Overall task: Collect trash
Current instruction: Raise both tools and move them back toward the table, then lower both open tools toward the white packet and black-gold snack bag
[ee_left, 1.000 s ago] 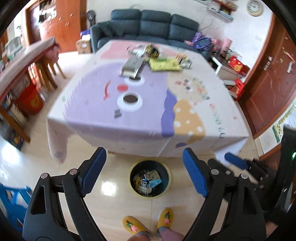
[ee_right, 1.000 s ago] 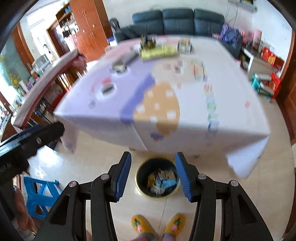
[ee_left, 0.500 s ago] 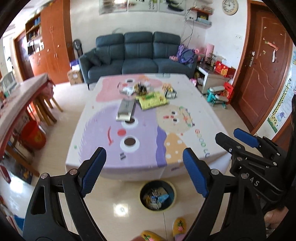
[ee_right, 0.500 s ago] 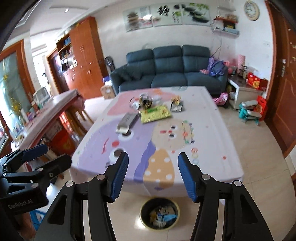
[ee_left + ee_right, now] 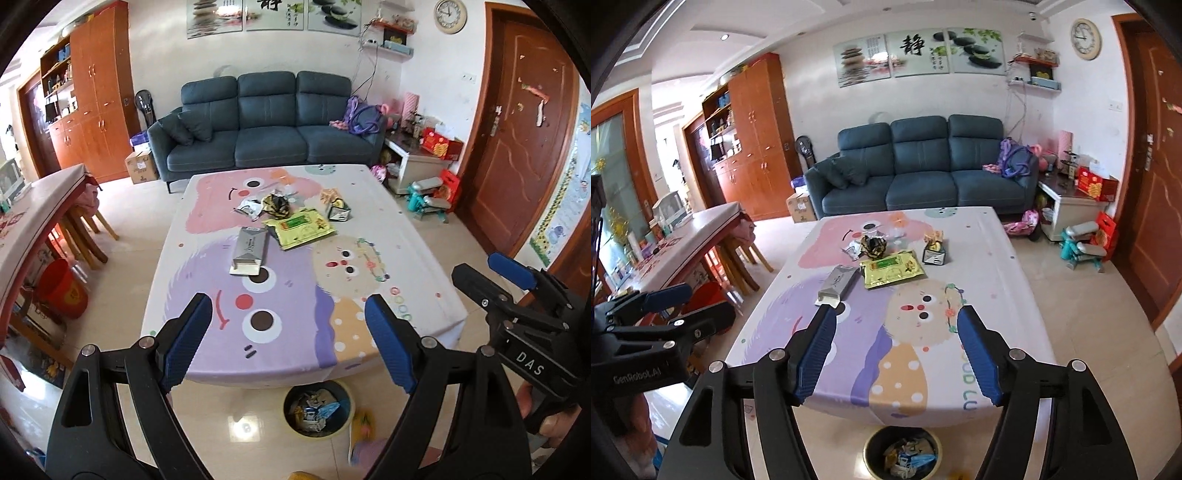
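Note:
Trash lies on the far half of a table with a cartoon cloth [image 5: 295, 295] [image 5: 923, 332]: a grey carton [image 5: 249, 251] [image 5: 837, 282], a yellow-green packet [image 5: 301, 228] [image 5: 892, 271], a black-and-yellow wrapper [image 5: 275, 204] [image 5: 873, 246], a white wrapper [image 5: 249, 208] and a small dark box [image 5: 338, 212] [image 5: 935, 254]. A dark bin [image 5: 317, 408] [image 5: 903, 456] holding wrappers stands on the floor at the table's near edge. My left gripper [image 5: 288, 339] and right gripper [image 5: 897, 354] are both open and empty, held above the near edge, well short of the trash.
A blue sofa [image 5: 266, 125] stands behind the table. A long side table [image 5: 33, 210] with stools and a red bucket [image 5: 61, 284] is on the left. A white cabinet, toys and a wooden door [image 5: 517, 140] are on the right. A slipper [image 5: 360, 424] shows beside the bin.
Both grippers have risen and tilted up from facing the bin and floor to facing the table and room. Both jaws stay open and empty.

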A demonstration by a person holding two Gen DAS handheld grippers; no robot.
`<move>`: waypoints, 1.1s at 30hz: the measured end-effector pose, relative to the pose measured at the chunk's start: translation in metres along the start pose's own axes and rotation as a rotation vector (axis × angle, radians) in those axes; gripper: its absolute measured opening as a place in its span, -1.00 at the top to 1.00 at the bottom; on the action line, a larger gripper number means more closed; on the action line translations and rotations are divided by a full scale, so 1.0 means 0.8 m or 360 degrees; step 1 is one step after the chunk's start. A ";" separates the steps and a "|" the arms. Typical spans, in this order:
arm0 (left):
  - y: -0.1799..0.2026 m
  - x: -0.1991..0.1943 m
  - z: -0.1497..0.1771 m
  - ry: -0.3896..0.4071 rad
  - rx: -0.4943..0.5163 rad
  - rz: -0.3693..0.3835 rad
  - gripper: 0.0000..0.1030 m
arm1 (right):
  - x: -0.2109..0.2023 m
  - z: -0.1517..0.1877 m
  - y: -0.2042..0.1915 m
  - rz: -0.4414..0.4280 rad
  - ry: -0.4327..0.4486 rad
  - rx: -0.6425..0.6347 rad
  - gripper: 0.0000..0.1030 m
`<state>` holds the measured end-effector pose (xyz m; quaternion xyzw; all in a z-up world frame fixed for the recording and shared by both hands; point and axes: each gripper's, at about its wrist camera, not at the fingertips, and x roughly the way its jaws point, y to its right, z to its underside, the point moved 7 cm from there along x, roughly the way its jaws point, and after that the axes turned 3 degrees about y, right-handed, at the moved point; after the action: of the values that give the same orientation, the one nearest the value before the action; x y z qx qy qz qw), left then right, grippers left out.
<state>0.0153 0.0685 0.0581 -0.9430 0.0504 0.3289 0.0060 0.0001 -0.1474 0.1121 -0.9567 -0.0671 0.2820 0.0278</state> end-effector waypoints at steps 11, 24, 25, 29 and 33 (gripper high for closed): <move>-0.046 0.130 -0.052 -0.0183 -0.0190 -0.0219 -0.61 | 0.186 -0.054 0.002 -0.0310 -0.0207 -0.0063 -0.37; -0.093 0.285 -0.134 -0.0369 -0.0410 -0.0368 -0.61 | 0.424 -0.138 0.007 -0.0574 -0.0472 -0.0076 -0.44; -0.096 0.294 -0.139 -0.0377 -0.0407 -0.0364 -0.61 | 0.442 -0.141 0.010 -0.0567 -0.0493 -0.0047 -0.45; -0.119 0.344 -0.158 -0.0409 -0.0371 -0.0343 -0.61 | 0.505 -0.145 0.017 -0.0526 -0.0557 0.0038 -0.45; -0.145 0.407 -0.171 -0.0468 -0.0363 -0.0261 -0.61 | 0.564 -0.143 0.022 -0.0472 -0.0619 0.0160 -0.45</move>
<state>0.3649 0.1481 -0.0397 -0.8803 -0.0657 0.4651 -0.0668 0.4396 -0.1017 -0.0357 -0.8615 -0.1966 0.4567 0.1030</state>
